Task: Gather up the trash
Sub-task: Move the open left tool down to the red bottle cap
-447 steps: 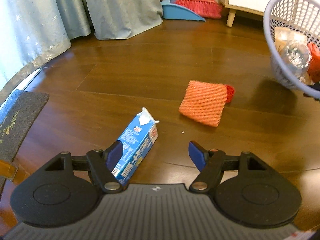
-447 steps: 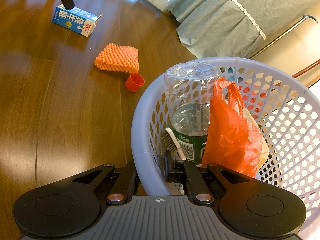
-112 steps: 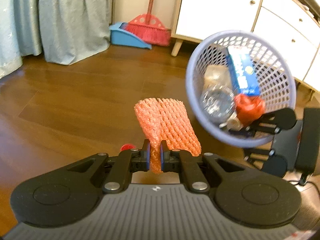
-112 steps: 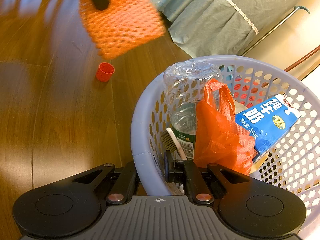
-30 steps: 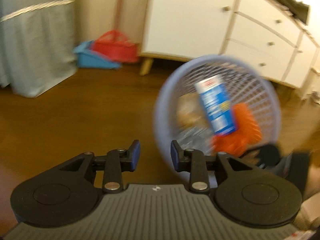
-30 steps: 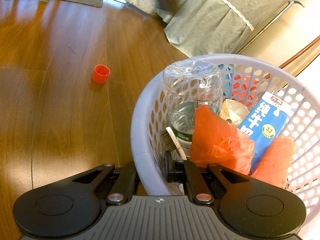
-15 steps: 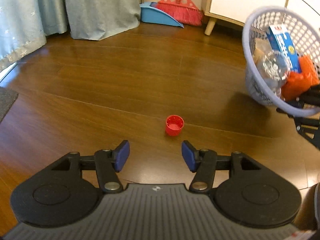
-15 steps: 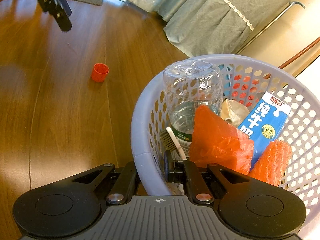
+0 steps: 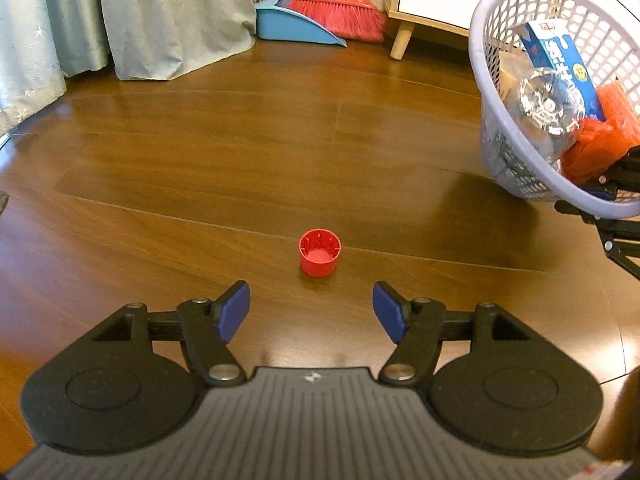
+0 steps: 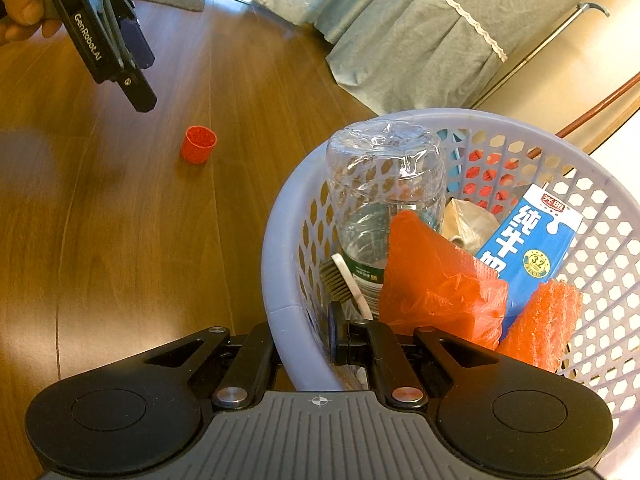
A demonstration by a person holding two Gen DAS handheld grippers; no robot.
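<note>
The left gripper [image 9: 311,312] is gaping wide and empty, with the small red plastic bottle cap [image 9: 319,252] sitting open side up on the brown wooden floor [image 9: 200,184] at twelve o'clock just ahead; being small and round, the cap is likely to skid or tip if the blue pads [image 9: 234,312] are closing off-centre; the right gripper [image 10: 304,344] is clamping the rim of the lilac perforated plastic basket [image 10: 276,240], which risks spilling if tilting further; only the right wrist view is showing a toothbrush [image 10: 346,280] inside, and a hand [image 10: 20,4].

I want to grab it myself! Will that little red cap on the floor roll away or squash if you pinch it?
The red cap probably stays put: it stands open-side up on its flat end. Tipped over, its round wall could roll. It looks like stiff, light plastic, unlikely to squash.
</note>
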